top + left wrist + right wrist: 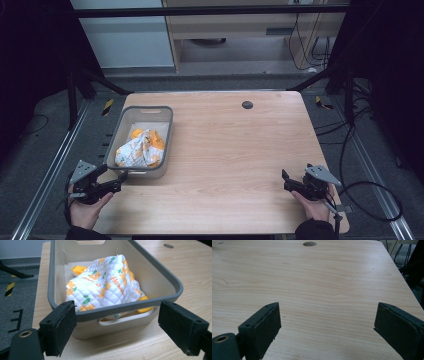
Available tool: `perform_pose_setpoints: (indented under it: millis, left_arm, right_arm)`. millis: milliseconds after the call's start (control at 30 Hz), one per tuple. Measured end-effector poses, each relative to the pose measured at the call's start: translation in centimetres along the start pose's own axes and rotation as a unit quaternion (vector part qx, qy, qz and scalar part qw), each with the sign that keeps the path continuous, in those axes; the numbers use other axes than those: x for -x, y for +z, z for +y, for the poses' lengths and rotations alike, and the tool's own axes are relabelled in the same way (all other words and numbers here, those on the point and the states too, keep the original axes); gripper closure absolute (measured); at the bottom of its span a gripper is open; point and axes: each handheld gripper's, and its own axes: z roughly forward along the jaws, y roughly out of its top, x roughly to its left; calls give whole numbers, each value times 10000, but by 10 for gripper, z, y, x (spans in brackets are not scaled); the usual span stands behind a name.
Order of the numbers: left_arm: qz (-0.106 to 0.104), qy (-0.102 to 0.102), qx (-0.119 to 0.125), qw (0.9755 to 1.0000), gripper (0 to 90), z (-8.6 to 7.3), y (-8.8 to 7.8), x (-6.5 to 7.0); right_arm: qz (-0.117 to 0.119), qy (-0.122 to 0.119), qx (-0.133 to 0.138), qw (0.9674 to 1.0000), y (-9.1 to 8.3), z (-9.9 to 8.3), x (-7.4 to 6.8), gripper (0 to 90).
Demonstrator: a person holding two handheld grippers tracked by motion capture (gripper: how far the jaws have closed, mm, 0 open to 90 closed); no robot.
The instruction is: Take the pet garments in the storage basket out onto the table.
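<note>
Facing the grey bin (152, 272) with jaws spread wide, the left hand-held gripper (117, 327) met a light, stiff rim; its quilted cloth bundle (105, 287) looked soft; the right hand-held gripper (327, 332) stood open over bare worktop (324, 277).

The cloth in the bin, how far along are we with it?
Done: the quilted cloth lies bunched inside the grey bin. In hand: nothing; the left gripper is open at the bin's near rim, and the right gripper is open over bare table. Left: probably gripping the bin or the cloth.

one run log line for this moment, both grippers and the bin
left gripper: open, at bin near end | cloth: in bin | right gripper: open, over bare table
</note>
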Motion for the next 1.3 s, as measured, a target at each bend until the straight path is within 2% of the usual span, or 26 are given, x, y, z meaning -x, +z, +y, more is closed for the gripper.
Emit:
perform_pose_setpoints:
  millis: [300, 433, 800, 1000, 1300]
  left_arm:
    - [-13, -12, 85, 10000, 151, 14, -1, -1]
    - [-63, -3, 75, 10000, 153, 20, 3, 1]
    - [-133, 88, 92, 9998, 153, 40, 18, 4]
    - [-68, 79, 78, 9999, 153, 50, 21, 1]
    - [37, 193, -73, 9998, 153, 61, 27, -3]
  right_arm:
    - [-61, -42, 16, 10000, 0, -2, 1, 69]
    - [-70, -44, 116, 9999, 0, -3, 2, 70]
    - [-90, -129, 161, 9997, 1, -6, 2, 74]
    - [-80, -101, 184, 9997, 0, -6, 2, 82]
    - [-66, -115, 172, 9998, 0, -6, 2, 85]
